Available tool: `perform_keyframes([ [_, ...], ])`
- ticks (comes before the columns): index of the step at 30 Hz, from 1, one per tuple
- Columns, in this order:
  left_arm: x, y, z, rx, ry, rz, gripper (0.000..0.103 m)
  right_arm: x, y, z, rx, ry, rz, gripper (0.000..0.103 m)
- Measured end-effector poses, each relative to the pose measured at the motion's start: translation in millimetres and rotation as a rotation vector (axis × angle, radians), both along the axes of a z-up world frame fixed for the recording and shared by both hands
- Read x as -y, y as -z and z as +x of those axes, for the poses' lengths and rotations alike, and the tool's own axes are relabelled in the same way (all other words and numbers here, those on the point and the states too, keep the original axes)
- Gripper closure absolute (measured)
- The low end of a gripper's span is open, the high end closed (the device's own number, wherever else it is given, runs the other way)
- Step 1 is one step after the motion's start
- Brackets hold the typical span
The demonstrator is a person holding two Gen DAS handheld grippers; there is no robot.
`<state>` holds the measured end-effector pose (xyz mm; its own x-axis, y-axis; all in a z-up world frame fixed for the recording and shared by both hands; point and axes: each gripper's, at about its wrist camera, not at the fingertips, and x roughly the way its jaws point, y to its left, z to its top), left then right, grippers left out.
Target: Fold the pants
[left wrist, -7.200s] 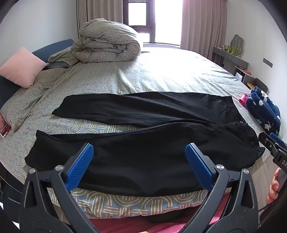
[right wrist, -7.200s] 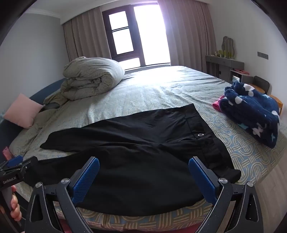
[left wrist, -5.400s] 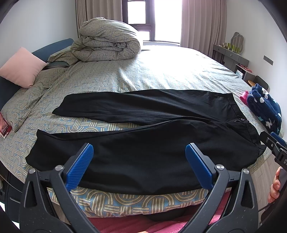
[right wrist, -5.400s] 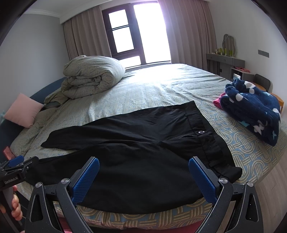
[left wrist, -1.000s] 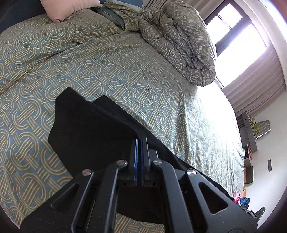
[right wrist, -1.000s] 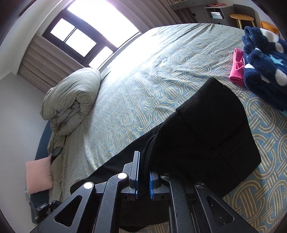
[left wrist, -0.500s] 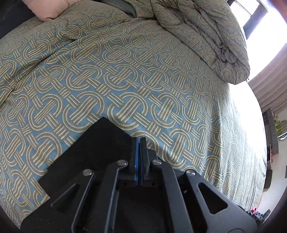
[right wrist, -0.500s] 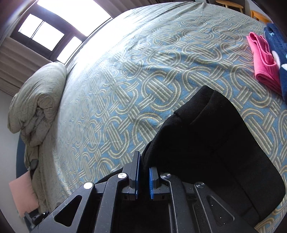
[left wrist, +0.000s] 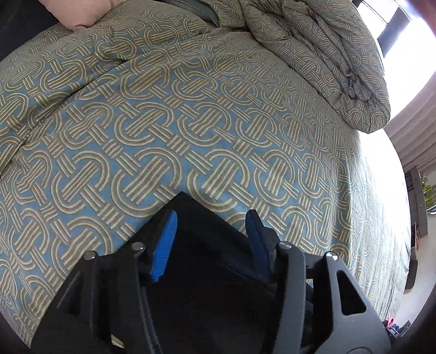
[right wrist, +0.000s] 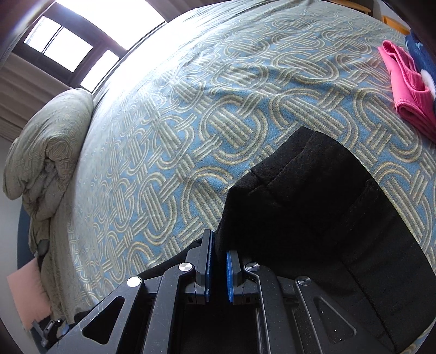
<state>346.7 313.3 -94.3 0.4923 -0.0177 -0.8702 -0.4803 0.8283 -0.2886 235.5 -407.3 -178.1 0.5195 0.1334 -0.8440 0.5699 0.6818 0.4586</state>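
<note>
The black pants lie on the patterned bedspread, one leg brought over onto the other. In the left wrist view the hem corner of the pants (left wrist: 190,215) lies flat on the bedspread (left wrist: 190,109), and my left gripper (left wrist: 211,237) is open just above it, the blue pads (left wrist: 163,242) apart. In the right wrist view the waist end of the pants (right wrist: 313,196) lies doubled, and my right gripper (right wrist: 219,256) is shut on the fabric edge, a narrow gap between its pads.
A rolled duvet (left wrist: 327,54) sits at the head of the bed and also shows in the right wrist view (right wrist: 46,152). A pink pillow (left wrist: 79,13) is at the far left. Pink (right wrist: 406,89) and navy clothes lie right of the waist.
Both grippers carried the near leg over onto the far leg and lowered it. My left gripper has just opened and let go of the hem. The right stays clamped.
</note>
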Motion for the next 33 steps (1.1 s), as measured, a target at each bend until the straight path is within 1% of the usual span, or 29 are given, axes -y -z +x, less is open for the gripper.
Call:
perform_keyframes([
  [2,1,4,2,-0.025,0.039,-0.034,0.050,-2,-1,2,-0.002,-0.004,-0.011,0.096],
  [4,7,8,4,-0.040,0.068,-0.043,0.050,-3,-1,2,-0.004,-0.006,-0.023,0.095],
  [5,12,10,5,-0.049,0.098,-0.047,0.050,-4,0,3,-0.004,-0.006,-0.027,0.096],
  [7,21,13,8,-0.069,0.150,-0.032,0.048,-5,0,3,-0.004,-0.004,-0.028,0.096],
  [9,31,18,10,-0.095,0.181,0.008,0.049,-5,0,2,-0.004,-0.002,-0.029,0.096],
  [11,40,23,10,-0.129,0.213,0.048,0.086,-5,0,1,-0.004,-0.002,-0.032,0.096],
  [12,47,26,10,-0.153,0.237,0.053,0.094,-5,0,0,-0.004,0.000,-0.032,0.095],
  [13,52,24,8,-0.145,0.241,0.074,0.095,-5,0,-1,-0.004,0.000,-0.032,0.096],
  [15,62,10,0,-0.112,0.244,0.169,0.095,-5,0,-2,-0.002,0.003,-0.030,0.096],
  [16,62,2,-3,-0.090,0.234,0.179,0.095,-5,0,-3,-0.002,0.004,-0.028,0.096],
  [18,58,-20,-9,-0.042,0.199,0.169,0.095,-4,-1,-4,0.001,0.007,-0.022,0.095],
  [21,47,-46,-9,0.004,0.169,0.159,0.094,-1,-9,-10,0.038,0.016,-0.011,0.094],
  [23,45,-50,1,0.007,0.149,0.157,0.094,1,-17,-13,0.082,0.025,-0.005,0.094],
  [24,44,-46,9,-0.008,0.139,0.160,0.094,2,-19,-13,0.090,0.025,0.000,0.094],
  [26,44,-26,27,-0.070,0.106,0.182,0.094,5,-17,-8,0.088,0.036,0.017,0.094],
  [27,44,-16,35,-0.102,0.084,0.203,0.094,6,-15,-4,0.084,0.041,0.029,0.094],
  [28,43,-2,44,-0.153,0.066,0.232,0.092,7,-12,0,0.083,0.041,0.038,0.094],
  [30,38,18,50,-0.232,0.006,0.286,0.090,7,-7,14,0.080,-0.003,0.022,0.092],
  [31,34,23,49,-0.240,-0.021,0.282,0.090,7,-4,19,0.066,-0.029,0.003,0.091],
  [32,29,23,46,-0.230,-0.035,0.266,0.089,4,-4,20,0.063,-0.042,-0.006,0.090],
  [33,24,20,43,-0.217,-0.042,0.253,0.086,5,-4,19,0.066,-0.049,-0.002,0.084],
])
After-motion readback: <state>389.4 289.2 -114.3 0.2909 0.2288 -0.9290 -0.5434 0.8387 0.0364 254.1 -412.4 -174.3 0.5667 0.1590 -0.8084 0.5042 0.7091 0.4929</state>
